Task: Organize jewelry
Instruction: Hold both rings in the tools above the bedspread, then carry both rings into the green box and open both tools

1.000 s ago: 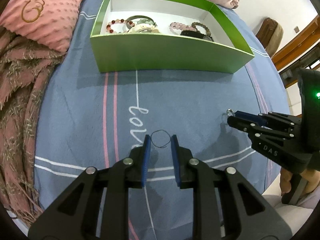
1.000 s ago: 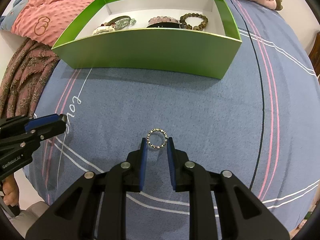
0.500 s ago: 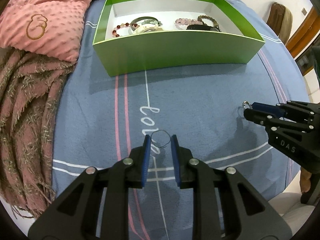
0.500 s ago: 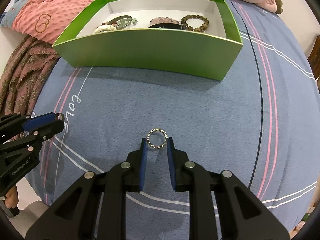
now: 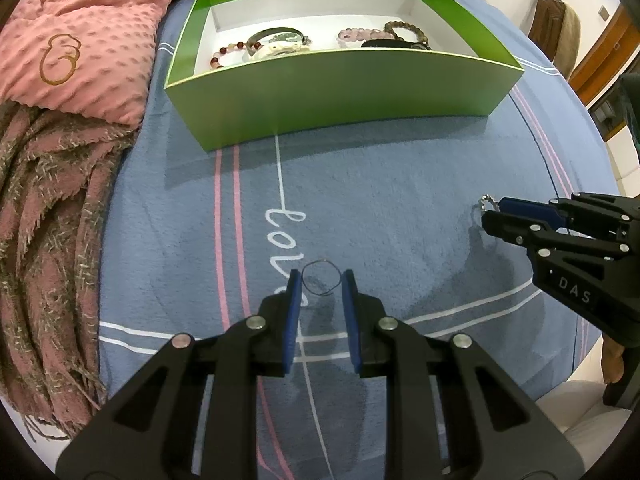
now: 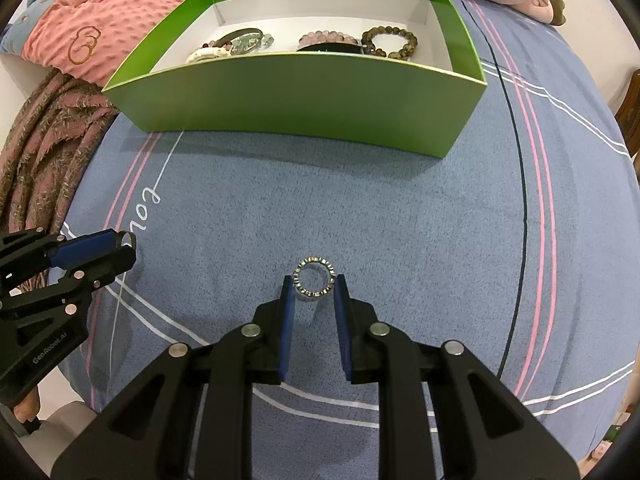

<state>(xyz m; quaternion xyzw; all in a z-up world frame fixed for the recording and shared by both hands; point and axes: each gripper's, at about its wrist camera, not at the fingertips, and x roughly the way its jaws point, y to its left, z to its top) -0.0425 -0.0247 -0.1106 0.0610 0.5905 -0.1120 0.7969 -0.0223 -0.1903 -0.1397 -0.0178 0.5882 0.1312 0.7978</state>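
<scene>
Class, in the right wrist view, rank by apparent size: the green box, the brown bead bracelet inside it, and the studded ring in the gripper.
1. green box
2. brown bead bracelet
3. studded ring, though nearness to the camera enlarges it

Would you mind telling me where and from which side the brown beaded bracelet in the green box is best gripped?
Probably from straight above: the green box has tall walls. The brown beaded bracelet lies flat, so pinch one bead strand across its thickness, on the side away from the neighbouring pink bracelet.
</scene>
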